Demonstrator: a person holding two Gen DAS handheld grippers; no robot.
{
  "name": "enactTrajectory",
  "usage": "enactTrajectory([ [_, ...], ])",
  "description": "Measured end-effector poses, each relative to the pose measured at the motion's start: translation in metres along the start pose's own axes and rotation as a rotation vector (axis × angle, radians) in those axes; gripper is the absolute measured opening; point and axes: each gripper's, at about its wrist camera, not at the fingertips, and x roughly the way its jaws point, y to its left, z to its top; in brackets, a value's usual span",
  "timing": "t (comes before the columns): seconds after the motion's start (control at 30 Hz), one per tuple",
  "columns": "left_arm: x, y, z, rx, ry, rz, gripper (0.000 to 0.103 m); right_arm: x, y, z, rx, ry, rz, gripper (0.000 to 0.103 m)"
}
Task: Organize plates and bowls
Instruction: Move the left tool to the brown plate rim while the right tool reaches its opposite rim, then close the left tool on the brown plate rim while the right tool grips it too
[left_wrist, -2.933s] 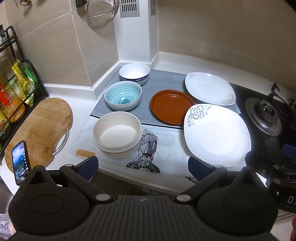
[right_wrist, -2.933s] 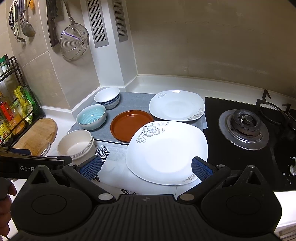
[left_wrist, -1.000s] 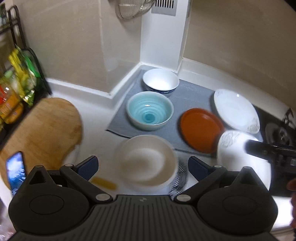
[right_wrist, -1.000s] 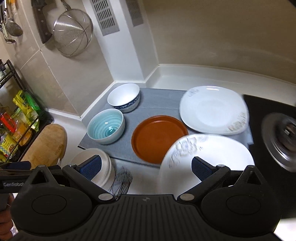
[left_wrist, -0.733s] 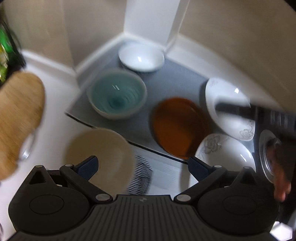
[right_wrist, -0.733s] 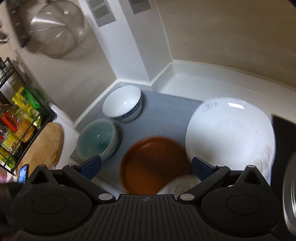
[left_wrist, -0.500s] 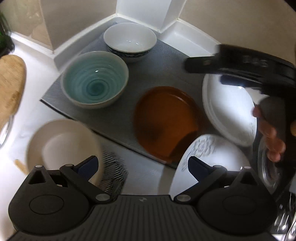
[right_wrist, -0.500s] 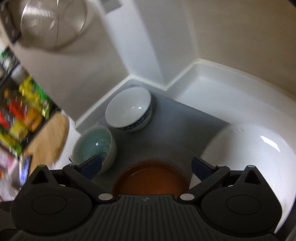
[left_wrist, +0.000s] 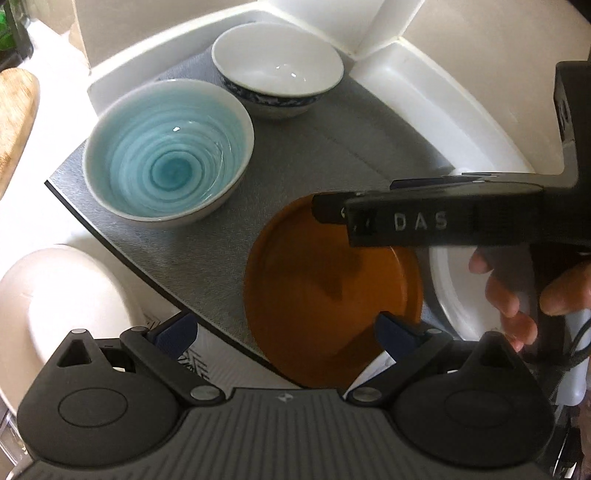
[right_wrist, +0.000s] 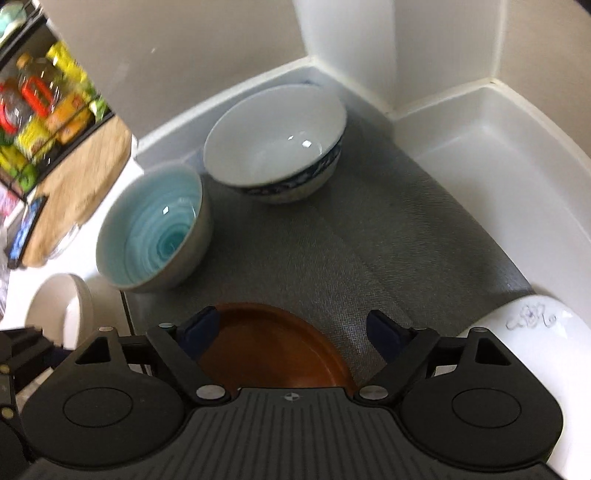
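A brown round plate (left_wrist: 325, 295) lies on a grey mat (left_wrist: 332, 147), also low in the right wrist view (right_wrist: 269, 339). A light blue bowl (left_wrist: 166, 155) (right_wrist: 155, 229) and a white bowl with a blue pattern (left_wrist: 277, 70) (right_wrist: 277, 144) stand behind it. A cream bowl (left_wrist: 55, 295) (right_wrist: 62, 306) sits at the left, off the mat. A white flowered plate (left_wrist: 454, 288) (right_wrist: 535, 317) lies right of the brown plate. My left gripper (left_wrist: 284, 328) is open and empty over the brown plate's near edge. My right gripper (right_wrist: 291, 328) is open and empty above the brown plate; its body (left_wrist: 443, 218) crosses the left wrist view.
A wooden cutting board (right_wrist: 85, 177) and a phone (right_wrist: 26, 225) lie at the left. A rack of bottles and packets (right_wrist: 40, 107) stands beyond them. The counter's raised white rim and wall corner (right_wrist: 369, 74) close off the back.
Both grippers have moved forward and down toward the mat. The right gripper now hangs over the brown plate, nearer the two bowls. Nothing has been taken hold of.
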Motion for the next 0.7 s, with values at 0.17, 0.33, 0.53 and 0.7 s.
enactTrajectory([
  [0.17, 0.015, -0.001, 0.006, -0.026, 0.028, 0.012, 0.089, 0.012, -0.001, 0.000, -0.053, 0.037, -0.015, 0.084],
  [0.33, 0.016, -0.011, 0.010, -0.005, 0.005, 0.033, 0.065, 0.015, 0.003, -0.005, -0.138, 0.039, -0.054, 0.071],
  [0.53, 0.019, -0.021, 0.016, -0.011, 0.001, 0.070, 0.041, 0.011, 0.003, -0.008, -0.189, -0.005, -0.088, 0.030],
  [0.7, 0.013, -0.022, 0.020, -0.036, -0.020, 0.097, 0.018, 0.005, 0.001, -0.010, -0.199, -0.050, -0.128, 0.028],
])
